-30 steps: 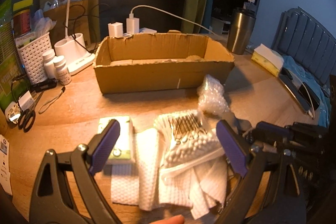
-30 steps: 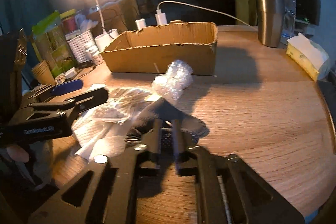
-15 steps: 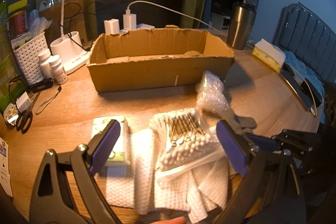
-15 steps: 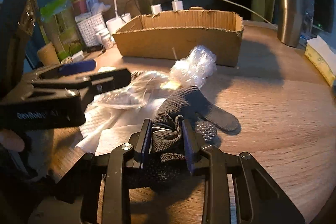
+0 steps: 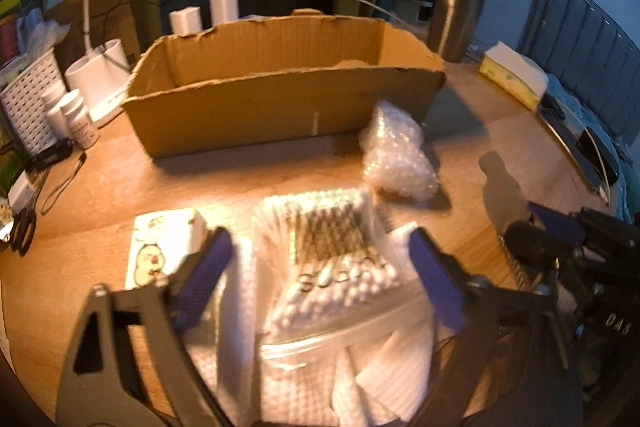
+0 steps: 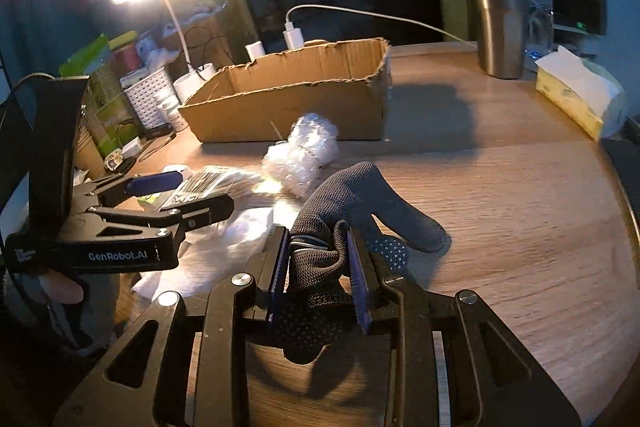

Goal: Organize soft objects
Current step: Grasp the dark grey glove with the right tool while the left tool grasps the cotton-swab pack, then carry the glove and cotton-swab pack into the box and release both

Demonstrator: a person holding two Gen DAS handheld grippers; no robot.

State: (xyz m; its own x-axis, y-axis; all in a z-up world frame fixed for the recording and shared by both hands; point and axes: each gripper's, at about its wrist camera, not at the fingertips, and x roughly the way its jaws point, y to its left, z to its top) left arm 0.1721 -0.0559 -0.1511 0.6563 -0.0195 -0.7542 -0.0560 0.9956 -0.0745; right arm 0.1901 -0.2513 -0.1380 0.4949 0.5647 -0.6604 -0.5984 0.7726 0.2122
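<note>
Left gripper (image 5: 320, 267) is seen in the left wrist view with its jaws about half apart; they have just been closing, and the swab bag (image 5: 336, 267) lies between them, though the pads are not yet seen pressing on it. The bag rests on a white cloth (image 5: 360, 379), on the near side of the box (image 5: 280, 107). One roll of bubble wrap (image 5: 396, 155) lies between the bag and the box, close to the box's front wall. One small tissue pack (image 5: 160, 251) sits just left of the cloth. The box, one only, appears to be nearly empty. The bag is judged light, crinkly and slippery; a hold across its full middle, not its loose film edge, would be safest. The cloth is limp and would be best pinched at a bunched fold.

Right gripper (image 6: 318, 267) is seen in the right wrist view closed narrowly on one dark knit glove (image 6: 352, 195), taken at the gathered cuff, with the fingers of the glove drooping toward the table (image 6: 520, 227). The glove is in front of the box, nearer than the bubble wrap. It is judged soft and light, with a dotted grippy palm, so little slip is expected. The bubble wrap is springy and would compress under the pads. One steel tumbler (image 6: 498, 23) stands right of the box.
</note>
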